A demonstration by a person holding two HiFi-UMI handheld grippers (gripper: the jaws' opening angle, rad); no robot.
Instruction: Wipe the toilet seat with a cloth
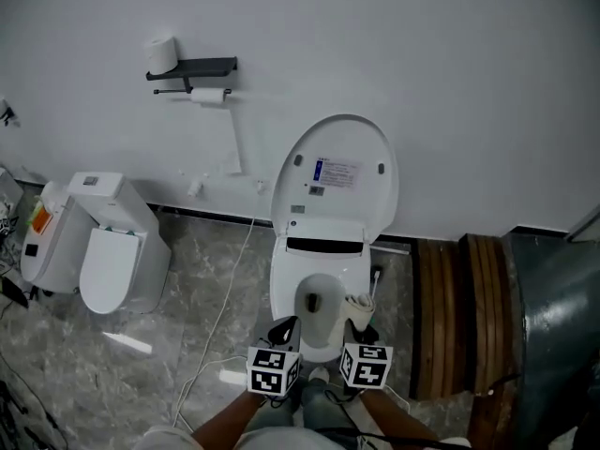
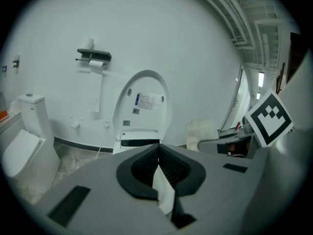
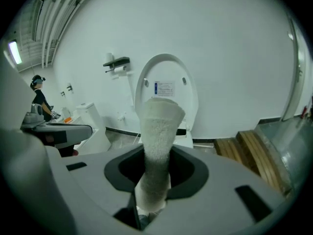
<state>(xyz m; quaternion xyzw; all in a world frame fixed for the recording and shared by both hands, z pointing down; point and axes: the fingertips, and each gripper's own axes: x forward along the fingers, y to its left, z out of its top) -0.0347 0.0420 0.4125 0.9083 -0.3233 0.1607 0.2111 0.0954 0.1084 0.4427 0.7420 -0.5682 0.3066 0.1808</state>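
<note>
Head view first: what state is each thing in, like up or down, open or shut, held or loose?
white oval toilet lid: raised, against the wall.
second white toilet at left: lid down.
rolled white terry cloth: clamped, standing up out of the right gripper.
right gripper: shut on the cloth.
left gripper: shut.
white paper roll: hung on the black wall holder.

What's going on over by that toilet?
A person stands facing the toilet, its lid up, with a claw tool in each hand. The right claw grips a rolled white cloth. The left claw is shut on a thin white scrap. Both hover in front of the toilet, apparently clear of it, so no wiping is happening right now.
</note>
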